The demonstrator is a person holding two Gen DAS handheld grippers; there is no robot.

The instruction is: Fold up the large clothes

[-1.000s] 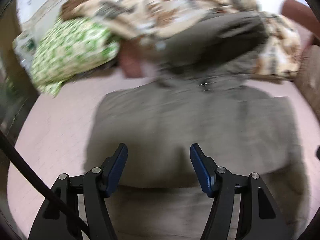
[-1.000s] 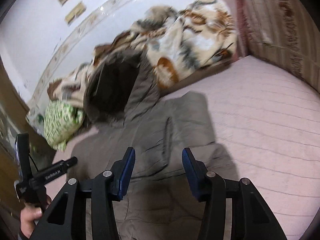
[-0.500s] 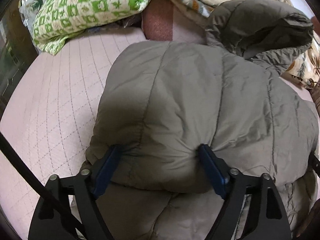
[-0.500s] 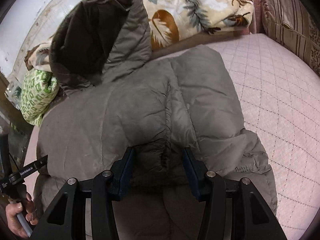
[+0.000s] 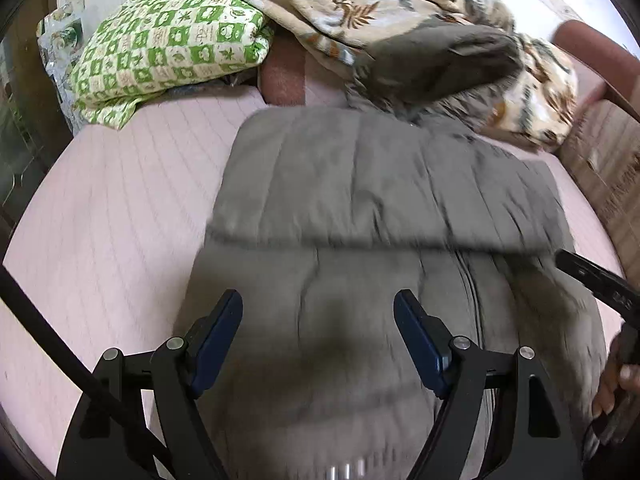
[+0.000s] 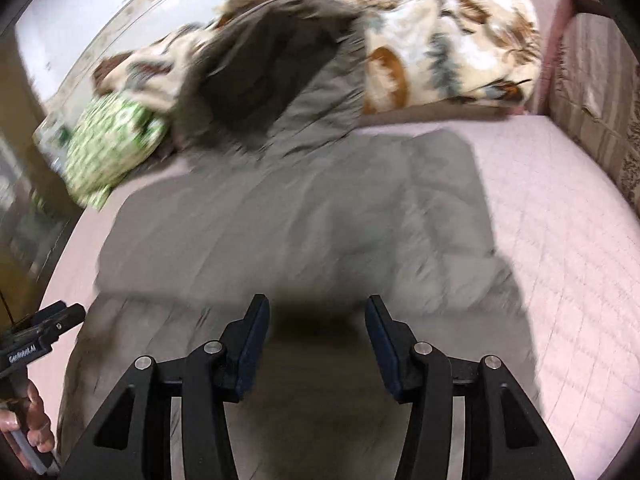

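Observation:
A grey-olive puffy jacket [image 5: 380, 184] [image 6: 300, 220] lies on the pink quilted bed [image 5: 120, 208] [image 6: 560, 208]. One layer is folded over, and its edge runs across the middle. Its hood [image 5: 440, 64] [image 6: 264, 64] leans against the blanket at the back. My left gripper [image 5: 318, 312] hovers over the near part of the jacket, jaws wide and closing, with no fabric pinched. My right gripper [image 6: 318, 320] is open above the jacket's near edge and grips nothing. Each view shows the other gripper's tip [image 5: 592, 280] [image 6: 40, 340] and the person's hand [image 5: 616, 380] [image 6: 32, 420].
A green checked pillow [image 5: 168, 48] [image 6: 108, 148] and a leaf-print blanket [image 5: 340, 4] [image 6: 448, 40] are piled at the head of the bed. A striped cushioned side [image 5: 600, 160] [image 6: 600, 100] borders the bed on the right. Bare bed surface lies on both sides of the jacket.
Half a second ago both grippers had jacket fabric bulging between their pads. Now both have drawn back toward the near edge, and the folded layer lies flat on the jacket.

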